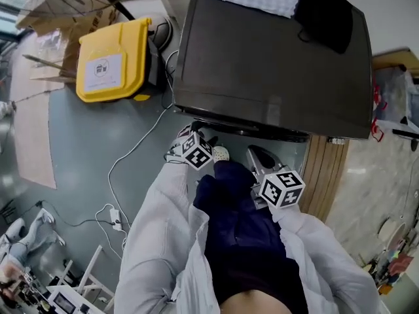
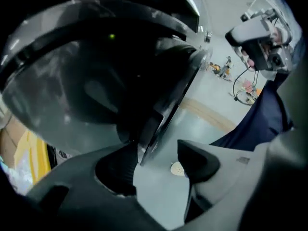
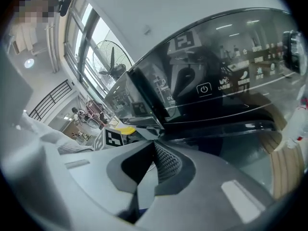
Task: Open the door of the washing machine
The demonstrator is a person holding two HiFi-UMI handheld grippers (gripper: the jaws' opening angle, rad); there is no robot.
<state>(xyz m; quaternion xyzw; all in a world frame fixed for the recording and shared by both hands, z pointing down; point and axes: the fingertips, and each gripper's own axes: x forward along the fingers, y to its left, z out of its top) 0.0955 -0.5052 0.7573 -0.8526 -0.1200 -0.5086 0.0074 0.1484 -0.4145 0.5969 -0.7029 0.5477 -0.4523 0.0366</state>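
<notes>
Standing at the near side of the dark washing machine (image 1: 268,57), a person is holding both grippers low against its front. The left gripper (image 2: 154,165) is gaping wide, with the rim of the round glass door (image 2: 96,81) reaching down between its jaws. The right gripper (image 3: 155,150) is pinching closed on nothing, pointing up at the control panel (image 3: 207,88). A yellow bin (image 1: 112,61) is sitting on the floor to the far left
</notes>
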